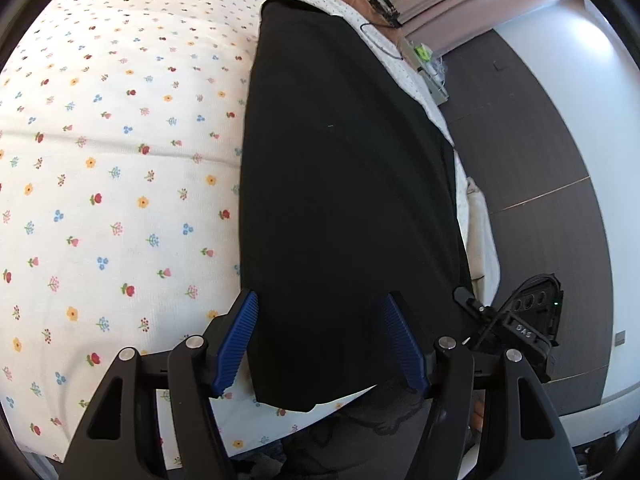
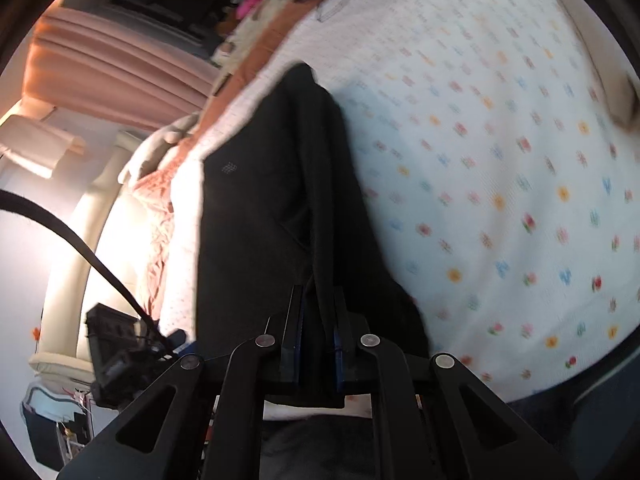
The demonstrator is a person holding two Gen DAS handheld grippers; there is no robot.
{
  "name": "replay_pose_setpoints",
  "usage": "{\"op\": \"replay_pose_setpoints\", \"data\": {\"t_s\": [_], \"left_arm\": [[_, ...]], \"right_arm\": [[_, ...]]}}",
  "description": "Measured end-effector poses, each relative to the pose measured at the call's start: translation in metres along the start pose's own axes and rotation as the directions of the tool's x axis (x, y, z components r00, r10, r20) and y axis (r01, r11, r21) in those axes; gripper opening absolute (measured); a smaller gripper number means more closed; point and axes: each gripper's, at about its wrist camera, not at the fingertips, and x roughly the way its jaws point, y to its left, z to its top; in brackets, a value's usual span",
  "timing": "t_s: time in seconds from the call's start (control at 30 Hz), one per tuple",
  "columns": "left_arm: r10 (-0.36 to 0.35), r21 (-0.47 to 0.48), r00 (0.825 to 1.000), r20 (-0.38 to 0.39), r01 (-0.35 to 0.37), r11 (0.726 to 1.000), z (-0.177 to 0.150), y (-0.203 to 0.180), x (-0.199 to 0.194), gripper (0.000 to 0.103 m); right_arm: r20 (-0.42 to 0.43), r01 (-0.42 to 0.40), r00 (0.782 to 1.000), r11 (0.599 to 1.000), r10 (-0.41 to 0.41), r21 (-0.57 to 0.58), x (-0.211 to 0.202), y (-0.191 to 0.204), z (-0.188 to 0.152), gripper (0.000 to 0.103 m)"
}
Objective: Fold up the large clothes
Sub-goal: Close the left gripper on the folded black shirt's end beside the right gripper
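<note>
Here we see the long black soft-fabric garment (image 1: 344, 184) lying flat along the edge of the flower-printed white bedsheet (image 1: 120, 140). Our left gripper (image 1: 320, 344) stands wide, its blue pads either side of the near hem, not pressing. Our right gripper (image 2: 318, 340) is nearly closed, pinching a raised ridge of that cloth. It looks light and limp, likely to sag; corners and hems seem the best holds.
</note>
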Motion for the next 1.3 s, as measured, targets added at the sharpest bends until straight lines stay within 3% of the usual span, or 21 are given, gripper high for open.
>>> {"op": "replay_pose_setpoints", "data": {"t_s": [0.1,0.23,0.37,0.43,0.47,0.5,0.53,0.73,1.03,1.1,1.3], "left_arm": [[0.028,-0.019,0.999,-0.041,-0.029,0.999,-0.005,0.007,0.013,0.063],[0.004,-0.061,0.999,-0.051,-0.007,0.998,-0.010,0.018,0.022,0.062],[0.013,-0.031,0.999,-0.048,-0.015,0.999,-0.003,0.012,0.015,0.062],[0.010,-0.042,0.999,-0.031,-0.011,0.999,0.003,0.013,0.013,0.062],[0.005,-0.048,1.000,-0.019,-0.006,0.999,0.006,0.014,0.011,0.062],[0.000,-0.052,1.000,-0.011,-0.001,0.999,0.008,0.015,0.009,0.062],[-0.004,-0.057,1.000,-0.005,0.004,0.998,0.010,0.018,0.009,0.062],[0.000,-0.058,1.000,0.020,0.001,0.998,0.025,0.019,0.005,0.065],[0.003,-0.075,0.999,0.032,0.000,0.997,0.035,0.024,0.011,0.072],[0.014,-0.084,0.999,0.034,-0.011,0.996,0.041,0.026,0.013,0.083],[0.020,-0.102,0.999,0.043,-0.015,0.995,0.064,0.026,0.027,0.084]], "right_arm": [[-0.015,0.029,0.999,1.000,-0.029,0.000,0.007,-0.009,-0.005,0.008],[-0.034,0.055,0.998,0.999,-0.055,0.000,0.014,-0.010,-0.006,0.008],[-0.063,0.061,0.996,0.998,-0.063,-0.031,0.005,0.004,0.000,0.018],[-0.065,0.065,0.996,0.997,-0.068,-0.045,0.000,0.007,0.005,0.028],[-0.056,0.065,0.996,0.996,-0.068,-0.056,-0.004,0.010,0.008,0.045],[-0.040,0.060,0.997,0.996,-0.063,-0.066,-0.008,0.013,0.012,0.069],[-0.025,0.054,0.998,0.996,-0.056,-0.069,-0.010,0.014,0.015,0.079],[-0.004,0.034,0.999,0.997,-0.034,-0.065,-0.009,0.009,0.042,0.079],[-0.092,-0.027,0.996,0.998,0.021,-0.065,0.044,0.002,0.082,0.079],[-0.115,-0.032,0.993,0.997,0.024,-0.074,0.059,0.002,0.090,0.079],[-0.146,-0.070,0.988,0.995,0.059,-0.074,0.089,0.002,0.110,0.079]]}}
